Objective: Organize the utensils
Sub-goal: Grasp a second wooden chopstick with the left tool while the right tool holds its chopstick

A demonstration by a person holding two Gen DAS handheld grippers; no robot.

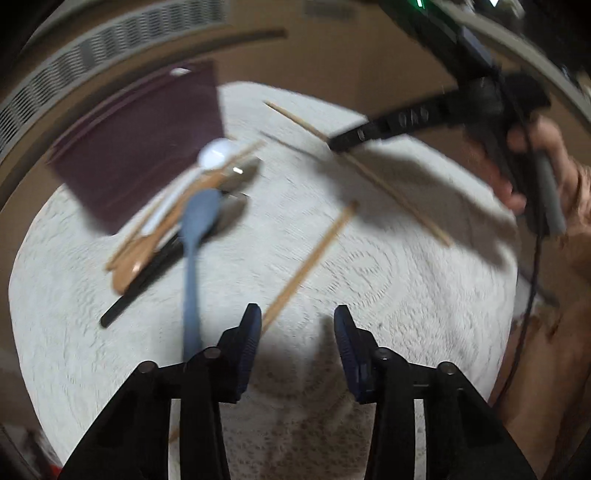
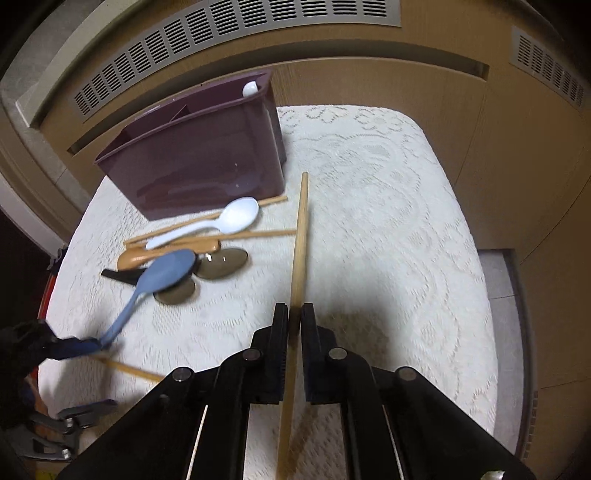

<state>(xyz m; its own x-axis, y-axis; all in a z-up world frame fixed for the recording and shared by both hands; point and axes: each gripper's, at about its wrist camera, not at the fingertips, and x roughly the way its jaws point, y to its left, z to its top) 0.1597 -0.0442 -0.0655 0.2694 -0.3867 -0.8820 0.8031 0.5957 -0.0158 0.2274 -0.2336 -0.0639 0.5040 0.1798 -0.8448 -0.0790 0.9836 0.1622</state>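
Observation:
A dark purple utensil holder (image 2: 207,155) stands at the back left of the lace-covered table (image 2: 388,229), with a white spoon (image 2: 250,88) in it. In front of it lies a pile: a white spoon (image 2: 236,216), a blue spoon (image 2: 166,271), metal spoons (image 2: 225,262), a tan utensil (image 2: 147,256), a black handle and chopsticks. My right gripper (image 2: 294,317) is shut on a wooden chopstick (image 2: 300,236), held above the table. My left gripper (image 1: 297,325) is open and empty, beside the blue spoon's handle (image 1: 192,295) and a loose chopstick (image 1: 314,258). The right gripper shows in the left wrist view (image 1: 354,138).
A wooden cabinet with vent grilles (image 2: 236,33) stands behind the table. The holder appears blurred in the left wrist view (image 1: 147,147). Another chopstick (image 2: 129,369) lies near the table's left front. Metal objects (image 2: 66,424) lie off the table's left edge.

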